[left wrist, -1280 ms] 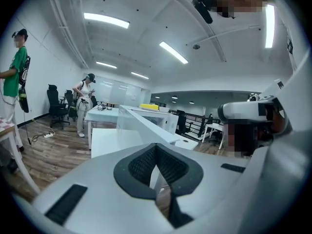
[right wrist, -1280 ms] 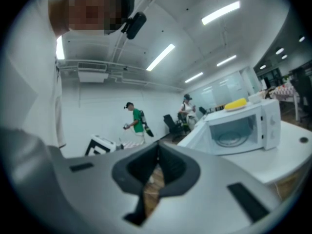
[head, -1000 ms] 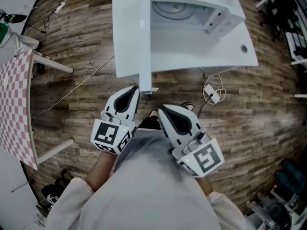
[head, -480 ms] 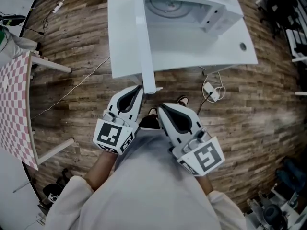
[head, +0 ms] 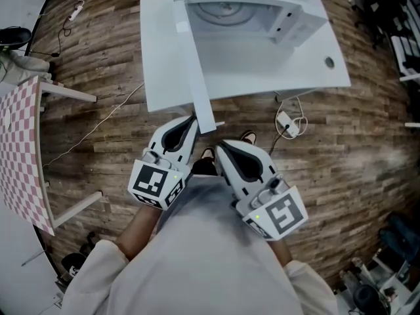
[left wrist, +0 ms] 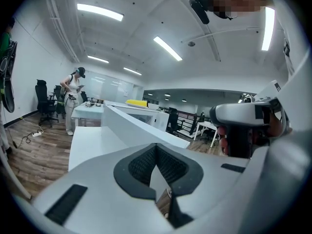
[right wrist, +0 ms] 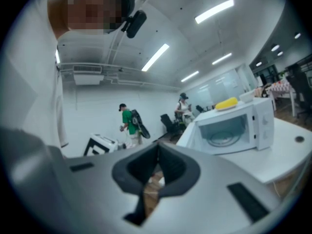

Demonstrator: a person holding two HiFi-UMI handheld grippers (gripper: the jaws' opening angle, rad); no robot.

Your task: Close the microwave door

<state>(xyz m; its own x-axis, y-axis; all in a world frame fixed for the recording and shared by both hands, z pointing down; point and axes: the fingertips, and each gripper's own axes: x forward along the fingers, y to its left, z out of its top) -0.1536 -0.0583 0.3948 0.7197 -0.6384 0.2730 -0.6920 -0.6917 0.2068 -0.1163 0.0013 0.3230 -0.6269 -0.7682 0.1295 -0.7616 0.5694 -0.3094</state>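
The left claw (head: 189,123), pressed together on nothing, is now just beside the free end of the microwave door (head: 197,67), nearer than a moment ago. I think the push can begin. The door is still wide open and reaches past the edge of the table (head: 164,77). It is a thin, smooth white slab. The microwave (head: 289,18) is a glossy white box. The right claw (head: 220,149), also closed and empty, hangs over the wood-plank floor (head: 341,149).

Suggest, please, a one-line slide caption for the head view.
Left gripper and right gripper, both shut and empty, held close to the wide-open door of the white microwave on its table.
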